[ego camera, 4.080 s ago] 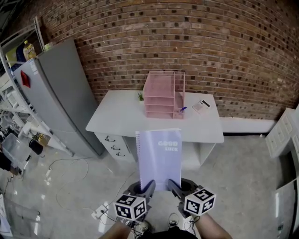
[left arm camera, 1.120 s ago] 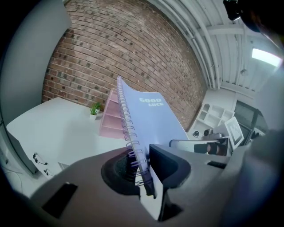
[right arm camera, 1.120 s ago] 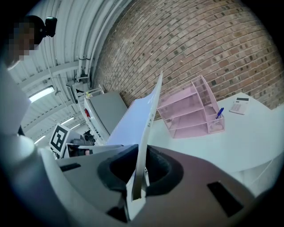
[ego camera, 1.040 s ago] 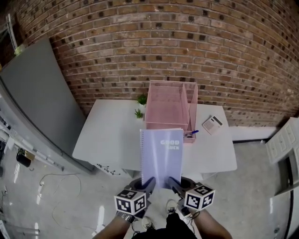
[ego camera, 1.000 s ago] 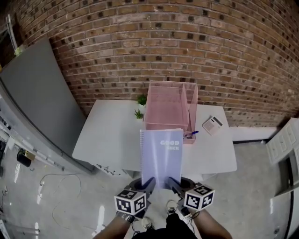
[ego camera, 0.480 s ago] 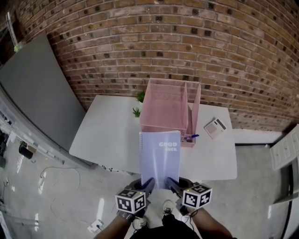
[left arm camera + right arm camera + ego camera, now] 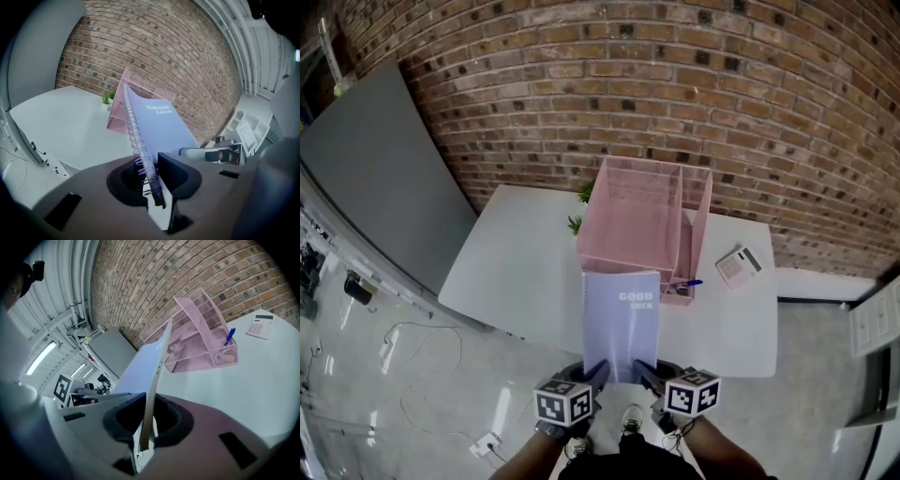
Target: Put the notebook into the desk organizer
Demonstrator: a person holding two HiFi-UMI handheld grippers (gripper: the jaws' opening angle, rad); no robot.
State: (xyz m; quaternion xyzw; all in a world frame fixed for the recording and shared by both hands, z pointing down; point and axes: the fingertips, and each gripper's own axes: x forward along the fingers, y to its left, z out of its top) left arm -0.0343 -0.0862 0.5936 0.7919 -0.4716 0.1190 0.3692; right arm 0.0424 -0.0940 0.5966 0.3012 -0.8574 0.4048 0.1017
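Both grippers hold a lavender spiral notebook [image 7: 621,321] upright by its bottom edge. My left gripper [image 7: 596,372] is shut on the corner at the spiral binding [image 7: 136,140], and my right gripper [image 7: 641,372] is shut on the other bottom corner. The notebook's [image 7: 143,366] top edge reaches the front of the pink wire desk organizer [image 7: 639,223], which stands on the white table [image 7: 516,272]. In the left gripper view the organizer [image 7: 118,104] shows just behind the notebook [image 7: 161,126]. From the right gripper view the organizer's [image 7: 197,333] stacked trays face me.
A blue pen [image 7: 689,283] stands in the organizer's side cup. A calculator [image 7: 738,265] lies on the table to its right. Small green plants [image 7: 577,223] sit left of it. A brick wall [image 7: 675,84] backs the table, and a grey cabinet [image 7: 375,178] stands left.
The notebook and both grippers have come forward and lower toward the organizer. The notebook's top edge now meets the organizer's front. Both grips are unchanged.
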